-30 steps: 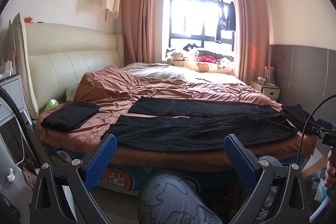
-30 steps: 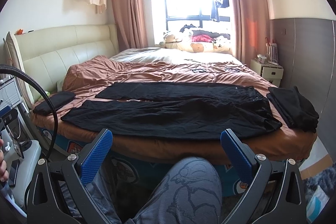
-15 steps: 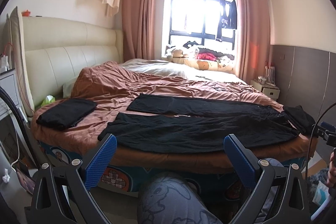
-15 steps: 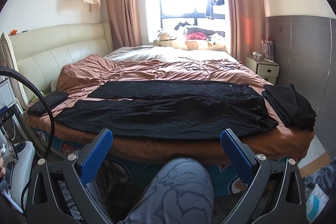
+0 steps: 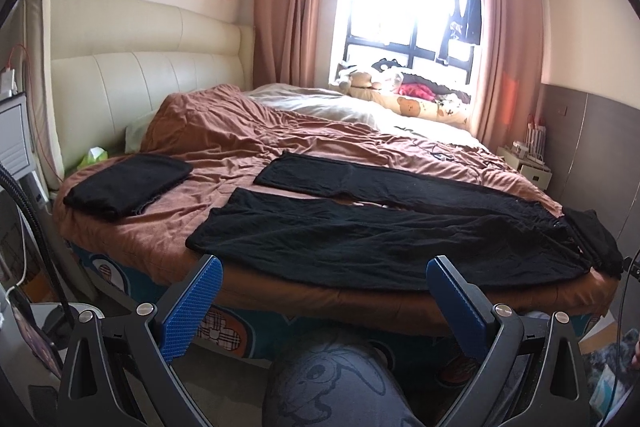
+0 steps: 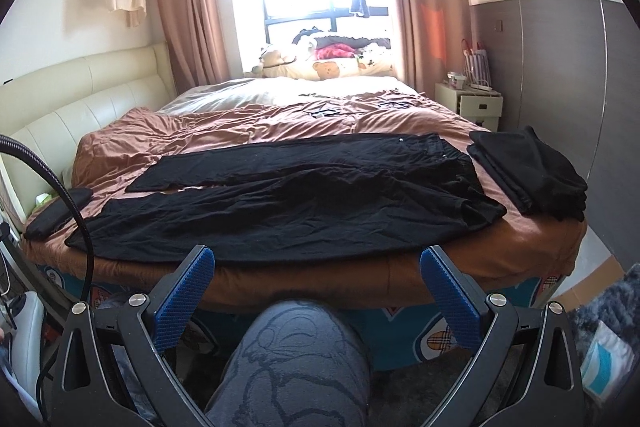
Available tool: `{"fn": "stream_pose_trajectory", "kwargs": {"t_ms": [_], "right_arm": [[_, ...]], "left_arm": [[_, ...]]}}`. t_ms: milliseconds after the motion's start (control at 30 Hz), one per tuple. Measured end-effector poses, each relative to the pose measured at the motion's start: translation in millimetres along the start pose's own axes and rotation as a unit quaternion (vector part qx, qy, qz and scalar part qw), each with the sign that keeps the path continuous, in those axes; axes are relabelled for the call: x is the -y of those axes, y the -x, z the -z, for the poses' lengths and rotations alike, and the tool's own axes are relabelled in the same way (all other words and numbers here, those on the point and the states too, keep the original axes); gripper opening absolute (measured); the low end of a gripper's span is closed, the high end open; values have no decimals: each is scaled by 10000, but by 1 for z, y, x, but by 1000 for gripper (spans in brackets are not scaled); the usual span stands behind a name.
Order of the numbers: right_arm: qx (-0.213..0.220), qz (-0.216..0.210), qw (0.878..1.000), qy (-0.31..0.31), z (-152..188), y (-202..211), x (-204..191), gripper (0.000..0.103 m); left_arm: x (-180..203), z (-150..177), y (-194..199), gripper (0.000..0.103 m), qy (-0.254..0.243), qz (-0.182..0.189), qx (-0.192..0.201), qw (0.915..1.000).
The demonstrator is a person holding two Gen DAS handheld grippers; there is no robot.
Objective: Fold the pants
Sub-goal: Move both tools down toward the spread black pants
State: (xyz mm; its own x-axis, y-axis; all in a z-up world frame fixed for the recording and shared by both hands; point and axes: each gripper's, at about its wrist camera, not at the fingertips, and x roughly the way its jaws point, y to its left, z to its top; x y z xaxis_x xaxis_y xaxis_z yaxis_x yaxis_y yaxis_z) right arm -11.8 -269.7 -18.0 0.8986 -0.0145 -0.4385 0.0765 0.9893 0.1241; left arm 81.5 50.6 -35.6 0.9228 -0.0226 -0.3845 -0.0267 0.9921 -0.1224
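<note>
1. Here, the long black fabric pants (image 5: pixel 384 247) (image 6: pixel 288 211) lie spread flat across the near edge of the bed with the brown rumpled cover (image 5: pixel 240 143) (image 6: pixel 224 131), both legs side by side.
2. The left gripper (image 5: pixel 324 301) hangs in front of the bed, its blue-padded fingers (image 5: pixel 192 307) wide apart and empty.
3. The right gripper (image 6: pixel 316 291) is also before the bed edge, its fingers (image 6: pixel 182 299) wide apart, holding nothing.
4. A folded black cloth (image 5: pixel 128 183) rests near the cream padded headboard (image 5: pixel 152 75).
5. A stack of folded black garments (image 6: pixel 528 171) lies just beside the waist end of the pants.
6. A knee in grey printed trousers (image 6: pixel 296 355) shows below, between the fingers.
</note>
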Motion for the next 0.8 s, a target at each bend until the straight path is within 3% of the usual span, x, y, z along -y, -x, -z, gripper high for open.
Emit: {"fn": "stream_pose_trajectory", "kwargs": {"t_ms": [233,600,800], "right_arm": [[-257,175,9994,-166,-3,-21,4,103],[-629,498,9960,-396,-6,-49,13,103],[-705,612,9936,-643,-8,-60,17,103]], "left_arm": [[-16,5,-33,103,197,-44,-315,9993],[-57,12,-88,103,609,-433,-806,9939],[-68,17,-121,103,724,-362,-1056,9911]]}}
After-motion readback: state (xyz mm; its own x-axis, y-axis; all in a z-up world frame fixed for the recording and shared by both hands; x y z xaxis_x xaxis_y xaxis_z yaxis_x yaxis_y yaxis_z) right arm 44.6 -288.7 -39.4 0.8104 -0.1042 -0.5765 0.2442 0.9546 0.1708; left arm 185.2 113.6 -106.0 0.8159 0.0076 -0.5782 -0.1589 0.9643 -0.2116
